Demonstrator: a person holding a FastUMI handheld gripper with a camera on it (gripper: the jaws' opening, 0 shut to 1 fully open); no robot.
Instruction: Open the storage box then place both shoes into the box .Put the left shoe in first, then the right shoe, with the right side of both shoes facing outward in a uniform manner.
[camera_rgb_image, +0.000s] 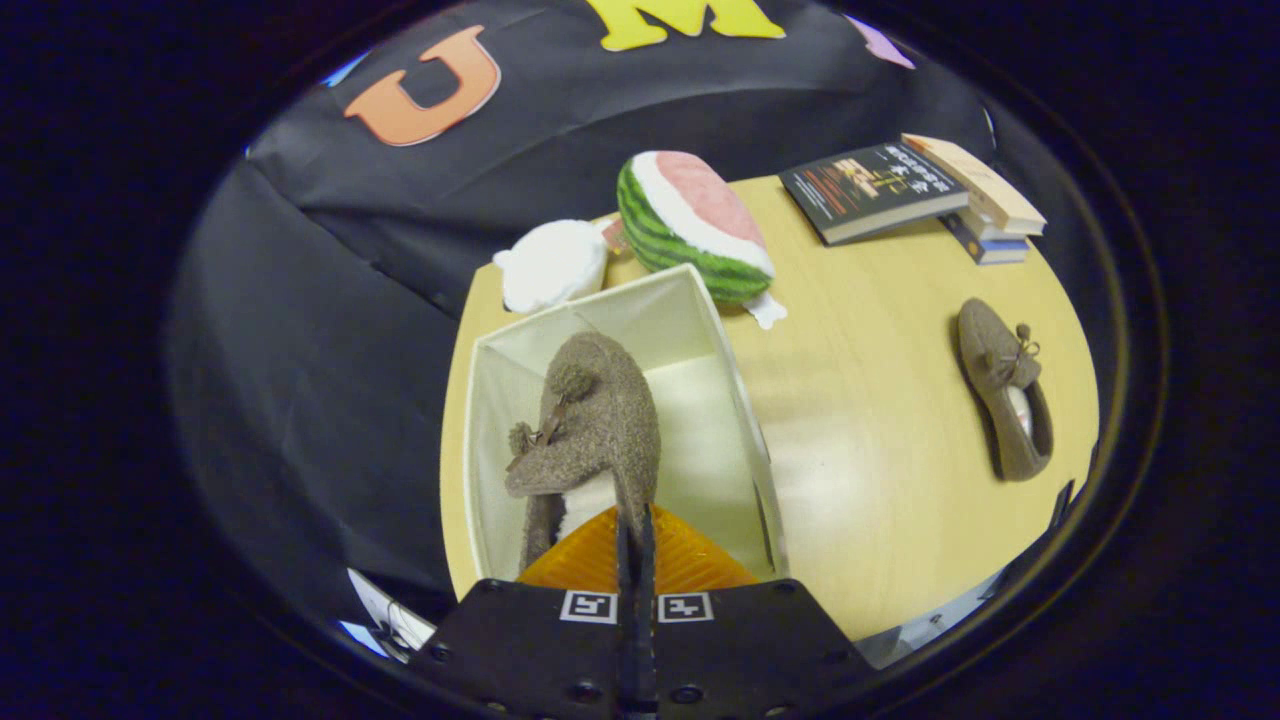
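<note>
Tool (634, 535): orange fingers pressed together, pinching the heel edge of a brown shoe (590, 430), which we see hanging inside the open white storage box (745, 400). Second brown shoe (1003, 385) lies well apart on bare surface (860, 420) right of the box. Watermelon plush (690, 225), white plush (550, 265) and stacked books (915, 190) sit beyond; we cannot read the cover print.

Fuzzy felt shoe (590, 420) (pompom laces), matt fabric box (745, 400), smooth wood-look table (880, 420), ribbed orange jaws.
</note>
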